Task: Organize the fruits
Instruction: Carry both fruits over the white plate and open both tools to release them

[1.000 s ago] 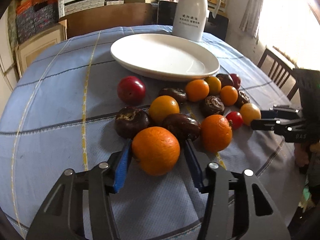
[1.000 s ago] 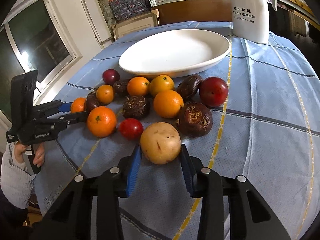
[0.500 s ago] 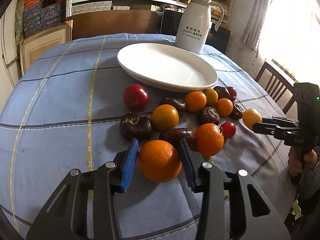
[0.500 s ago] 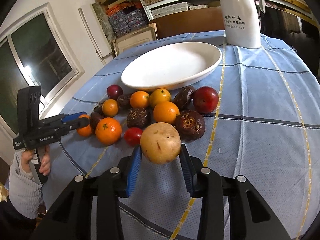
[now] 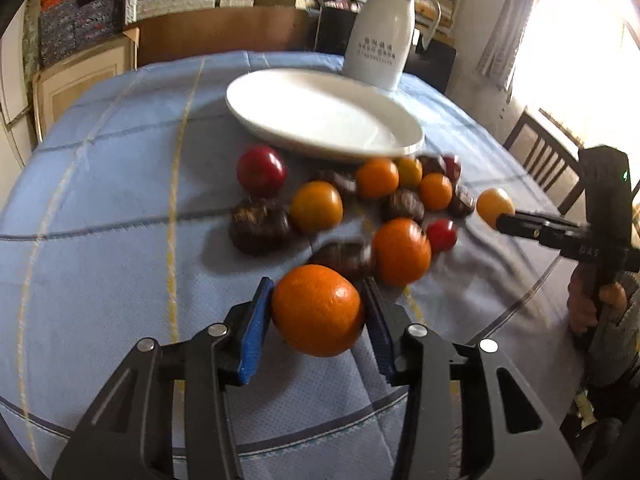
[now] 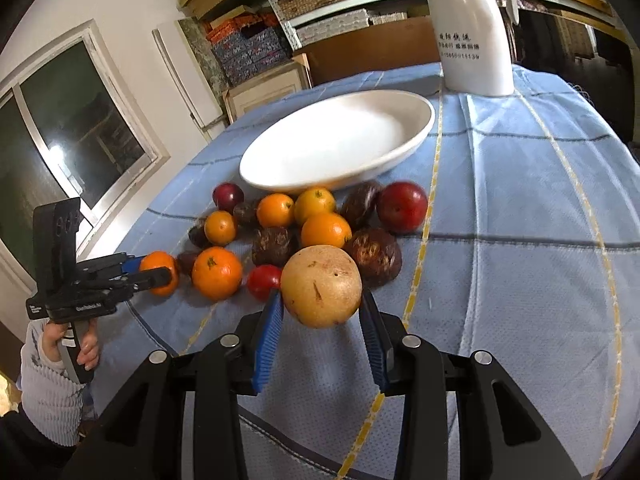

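Observation:
My left gripper point(image 5: 318, 308) is shut on a large orange point(image 5: 318, 310) and holds it above the blue tablecloth. My right gripper point(image 6: 321, 298) is shut on a tan round fruit point(image 6: 321, 286), also lifted. Each gripper shows in the other's view, the left gripper point(image 6: 154, 274) with its orange and the right gripper point(image 5: 500, 216) with its fruit. A pile of oranges point(image 6: 217, 273), red plums point(image 6: 402, 207) and dark brown fruits point(image 6: 374, 256) lies in front of a white oval plate point(image 6: 416, 136), which holds nothing.
A white thermos jug point(image 6: 470, 36) stands behind the plate. A wooden chair point(image 5: 540, 160) is at the table's right side. Shelves with boxes line the back wall. The round table's edge curves close below both grippers.
Both grippers have risen and drawn back from the pile, each lifting its fruit off the cloth. The pile and plate have not moved.

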A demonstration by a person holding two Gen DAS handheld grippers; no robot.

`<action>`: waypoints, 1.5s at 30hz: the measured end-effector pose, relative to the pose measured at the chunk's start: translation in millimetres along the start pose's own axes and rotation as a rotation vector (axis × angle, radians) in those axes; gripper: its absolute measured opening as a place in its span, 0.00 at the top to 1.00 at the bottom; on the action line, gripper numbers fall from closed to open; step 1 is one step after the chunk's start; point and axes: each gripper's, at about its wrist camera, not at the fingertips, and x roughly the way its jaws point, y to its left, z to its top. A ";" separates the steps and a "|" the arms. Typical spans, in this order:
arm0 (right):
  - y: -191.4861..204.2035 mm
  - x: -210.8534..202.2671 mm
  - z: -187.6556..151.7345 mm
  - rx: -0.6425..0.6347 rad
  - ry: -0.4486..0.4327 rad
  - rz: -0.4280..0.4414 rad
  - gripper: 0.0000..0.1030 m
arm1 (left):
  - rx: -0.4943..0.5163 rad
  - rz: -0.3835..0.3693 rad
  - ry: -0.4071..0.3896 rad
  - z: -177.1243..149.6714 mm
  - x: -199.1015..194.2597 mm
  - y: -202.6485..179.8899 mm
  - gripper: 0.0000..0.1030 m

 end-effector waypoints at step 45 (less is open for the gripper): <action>-47.0 15.2 66.8 0.182 -0.206 -0.109 0.26 | -0.233 0.129 -0.110 60.1 50.9 47.5 0.06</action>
